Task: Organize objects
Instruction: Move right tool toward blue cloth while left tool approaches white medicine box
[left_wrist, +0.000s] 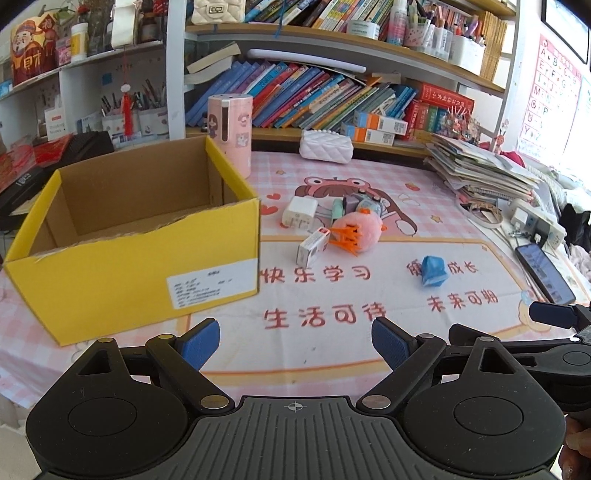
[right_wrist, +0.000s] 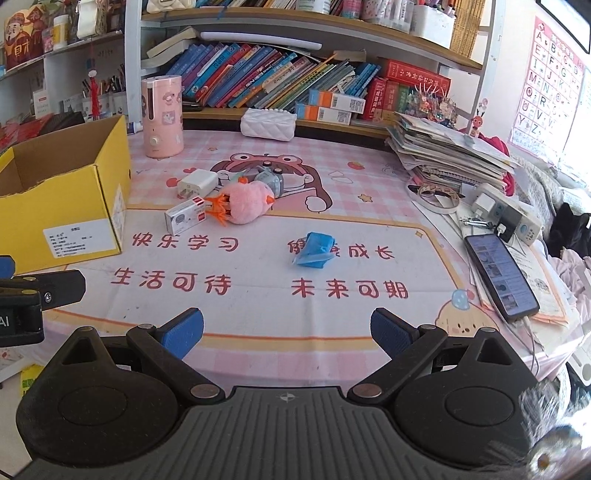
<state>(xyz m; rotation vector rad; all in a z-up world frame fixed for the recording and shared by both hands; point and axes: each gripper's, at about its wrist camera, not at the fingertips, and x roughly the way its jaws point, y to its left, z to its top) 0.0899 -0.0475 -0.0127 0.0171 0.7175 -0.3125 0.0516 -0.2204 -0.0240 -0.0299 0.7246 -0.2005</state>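
Several small items (right_wrist: 236, 206) clustered beside yellow box (left_wrist: 140, 258), unobstructed.

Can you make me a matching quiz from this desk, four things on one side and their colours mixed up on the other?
Things:
1. cardboard box
2. plush toy
3. crumpled bag
4. charger plug

Colours:
A. blue
B. white
C. yellow
D. pink

Pairs: 1-C, 2-D, 3-A, 4-B
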